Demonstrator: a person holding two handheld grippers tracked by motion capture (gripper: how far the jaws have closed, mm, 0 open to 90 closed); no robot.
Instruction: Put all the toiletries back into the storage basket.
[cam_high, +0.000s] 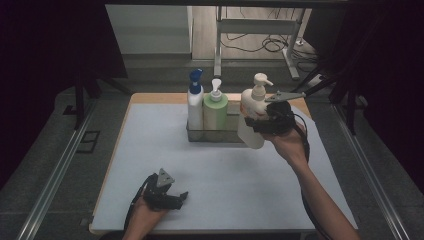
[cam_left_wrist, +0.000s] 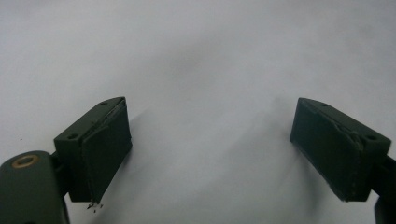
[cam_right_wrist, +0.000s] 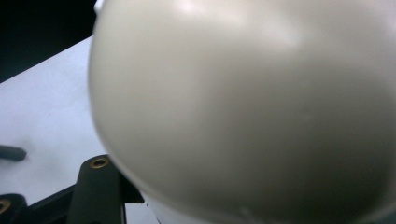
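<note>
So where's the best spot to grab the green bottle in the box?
Probably the bare upper body of the green bottle, below its pump. Come from the front, above the metal holder's wall: the blue-capped bottle hugs one side, and the holder covers the bottom.

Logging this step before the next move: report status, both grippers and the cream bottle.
Right gripper shut on cream pump bottle, at rack's right end. Left gripper open on the mat. Blue-capped bottle, green bottle in rack.

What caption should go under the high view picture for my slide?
The right gripper holds a cream pump bottle beside the metal rack while the left gripper rests open.
</note>
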